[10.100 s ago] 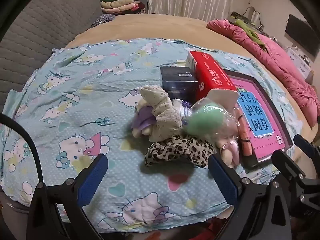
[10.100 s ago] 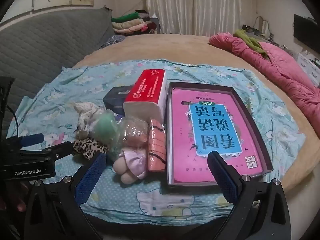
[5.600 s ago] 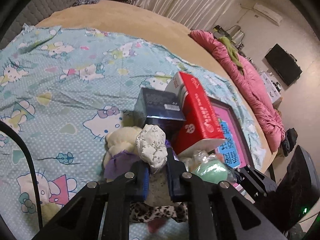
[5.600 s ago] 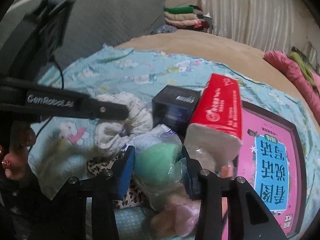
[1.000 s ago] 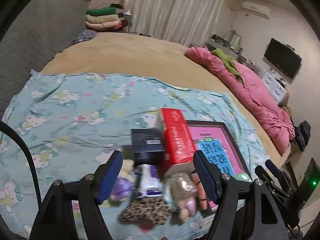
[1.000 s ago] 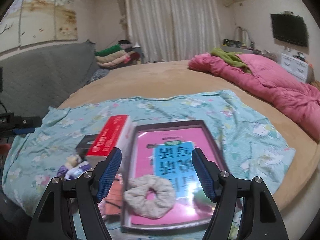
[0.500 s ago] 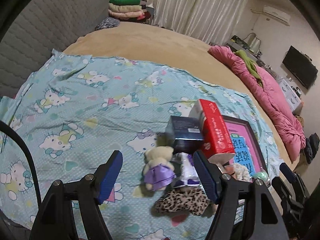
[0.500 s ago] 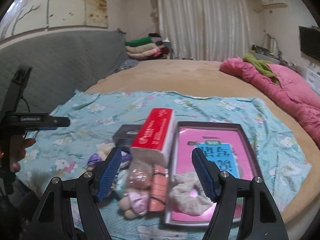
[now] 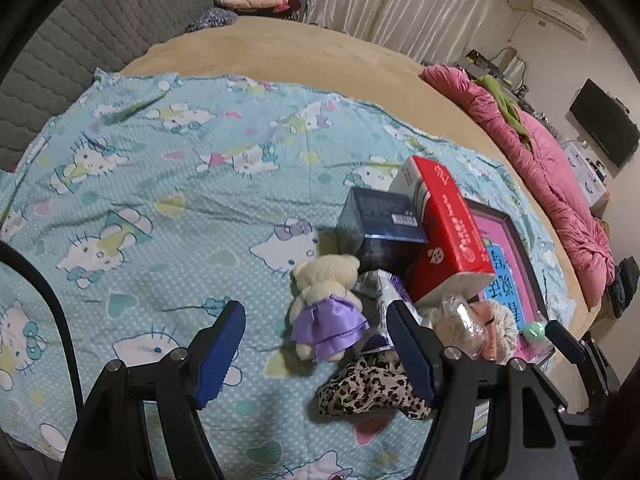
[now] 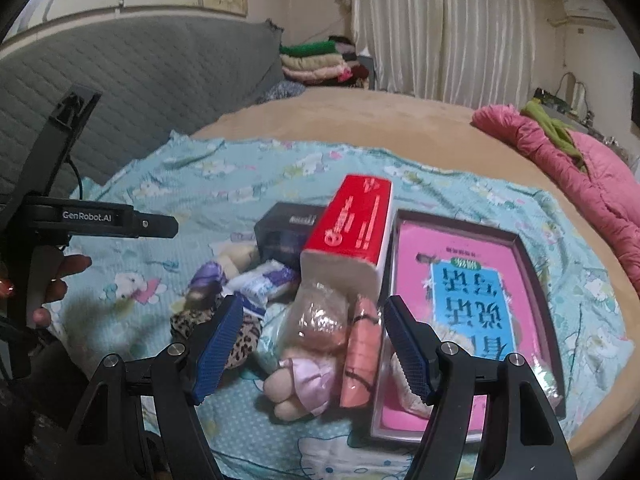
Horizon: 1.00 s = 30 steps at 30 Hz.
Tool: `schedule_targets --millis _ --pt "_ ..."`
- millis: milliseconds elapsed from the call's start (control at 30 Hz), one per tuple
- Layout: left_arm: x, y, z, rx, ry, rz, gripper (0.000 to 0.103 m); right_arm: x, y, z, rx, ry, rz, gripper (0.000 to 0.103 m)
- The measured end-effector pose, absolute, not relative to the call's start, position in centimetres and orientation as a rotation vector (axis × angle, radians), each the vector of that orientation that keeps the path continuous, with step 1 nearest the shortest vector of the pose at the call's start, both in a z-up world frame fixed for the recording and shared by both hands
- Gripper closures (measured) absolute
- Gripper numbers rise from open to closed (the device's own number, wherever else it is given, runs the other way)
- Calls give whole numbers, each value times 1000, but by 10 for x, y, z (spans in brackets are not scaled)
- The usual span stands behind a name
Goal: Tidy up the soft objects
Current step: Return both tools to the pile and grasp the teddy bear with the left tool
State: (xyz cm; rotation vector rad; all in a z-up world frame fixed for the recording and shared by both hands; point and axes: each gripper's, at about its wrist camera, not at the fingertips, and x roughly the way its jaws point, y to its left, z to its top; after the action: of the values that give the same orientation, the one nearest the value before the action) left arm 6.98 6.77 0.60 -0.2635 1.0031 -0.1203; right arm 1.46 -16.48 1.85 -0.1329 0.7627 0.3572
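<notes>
A cream teddy bear in a purple dress (image 9: 326, 306) lies on the Hello Kitty sheet, between the open jaws of my left gripper (image 9: 316, 354). A leopard-print scrunchie (image 9: 366, 390) lies just below it. A cream scrunchie (image 9: 498, 324) and a green sponge (image 9: 534, 330) lie in the pink box. My right gripper (image 10: 314, 346) is open above a bagged pink item (image 10: 322, 322), a doll in a pink dress (image 10: 306, 378) and a salmon-coloured soft piece (image 10: 362, 354). The bear shows small in the right wrist view (image 10: 208, 278).
A red tissue pack (image 9: 444, 232) and a dark blue box (image 9: 378, 230) stand behind the pile. A purple-white packet (image 10: 266, 280) lies by them. The pink box (image 10: 468, 280) lies at the right. A pink quilt (image 9: 556, 184) lies along the bed's far right edge.
Both grippers have moved down and closer to the pile; the bear now sits between the left jaws and the bagged item between the right ones. Both stay open.
</notes>
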Motion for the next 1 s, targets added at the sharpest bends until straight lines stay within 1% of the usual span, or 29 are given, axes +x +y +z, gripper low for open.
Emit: schedule_targets --millis 233,433,600,667,733,800,833,933,1000 --pt "74 60 -16 -263 1045 -132 30 34 -148 -12 -227 842 351 29" --pt "77 59 -31 -272 1070 -136 30 49 -141 -29 -290 872 342 29" --pt "80 60 -41 -288 1085 -139 31 53 -128 -41 -389 873 341 33" --pt "82 60 -44 -290 1092 -139 31 54 -123 -45 -429 873 336 37" --pt "84 59 -47 -291 1097 -140 30 55 -121 -48 -453 870 334 38" --pt "87 58 -49 -292 1100 -141 30 56 -116 -51 -480 865 344 46" --pt "88 57 -50 -294 1100 -141 30 57 -114 -53 -496 863 342 48" --pt "95 56 -53 -307 1104 -143 30 57 -113 -54 -504 860 352 51" --pt "102 56 -57 -317 1114 -142 30 59 -120 -51 -452 861 364 52"
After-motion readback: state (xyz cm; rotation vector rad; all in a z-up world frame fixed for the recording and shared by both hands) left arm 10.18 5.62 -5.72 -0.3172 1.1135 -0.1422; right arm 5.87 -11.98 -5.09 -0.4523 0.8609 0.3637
